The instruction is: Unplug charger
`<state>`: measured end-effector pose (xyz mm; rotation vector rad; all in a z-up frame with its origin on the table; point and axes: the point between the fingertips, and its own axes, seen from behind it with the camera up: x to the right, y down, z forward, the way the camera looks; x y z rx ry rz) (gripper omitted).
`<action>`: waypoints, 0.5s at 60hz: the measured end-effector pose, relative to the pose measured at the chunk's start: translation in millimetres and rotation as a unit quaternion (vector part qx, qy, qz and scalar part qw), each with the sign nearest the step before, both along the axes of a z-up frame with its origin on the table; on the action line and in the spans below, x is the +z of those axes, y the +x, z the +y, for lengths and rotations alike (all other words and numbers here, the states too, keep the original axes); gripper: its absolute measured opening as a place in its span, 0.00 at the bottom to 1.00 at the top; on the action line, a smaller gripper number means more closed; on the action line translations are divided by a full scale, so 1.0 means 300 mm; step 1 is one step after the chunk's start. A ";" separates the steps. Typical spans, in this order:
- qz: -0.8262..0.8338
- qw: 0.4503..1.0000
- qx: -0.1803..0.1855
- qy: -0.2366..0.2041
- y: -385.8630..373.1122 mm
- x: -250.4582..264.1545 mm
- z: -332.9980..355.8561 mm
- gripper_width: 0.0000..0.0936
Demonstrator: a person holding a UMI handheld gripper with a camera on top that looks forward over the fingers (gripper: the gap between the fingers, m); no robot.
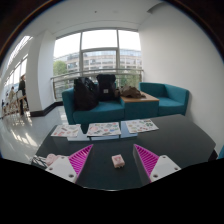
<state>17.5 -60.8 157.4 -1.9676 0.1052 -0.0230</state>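
A small pale pink-white cube-shaped charger (117,161) lies on the dark glossy table (150,140), between my two fingers with a wide gap on each side. My gripper (113,160) is open, its magenta pads spread left (80,156) and right (146,158) of the charger. No cable or socket shows around it.
Several magazines (104,129) lie along the table's far edge. Beyond it stands a teal sofa (120,100) with dark bags (95,92) on it, before large windows. A person (22,95) stands at the far left. A patterned object (41,161) lies left of my left finger.
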 end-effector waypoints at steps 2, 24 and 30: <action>0.001 1.000 0.005 0.006 -0.026 0.042 -0.045 0.84; -0.012 0.999 0.041 0.015 -0.192 0.143 -0.417 0.87; -0.019 0.999 0.040 0.024 -0.198 0.165 -0.484 0.87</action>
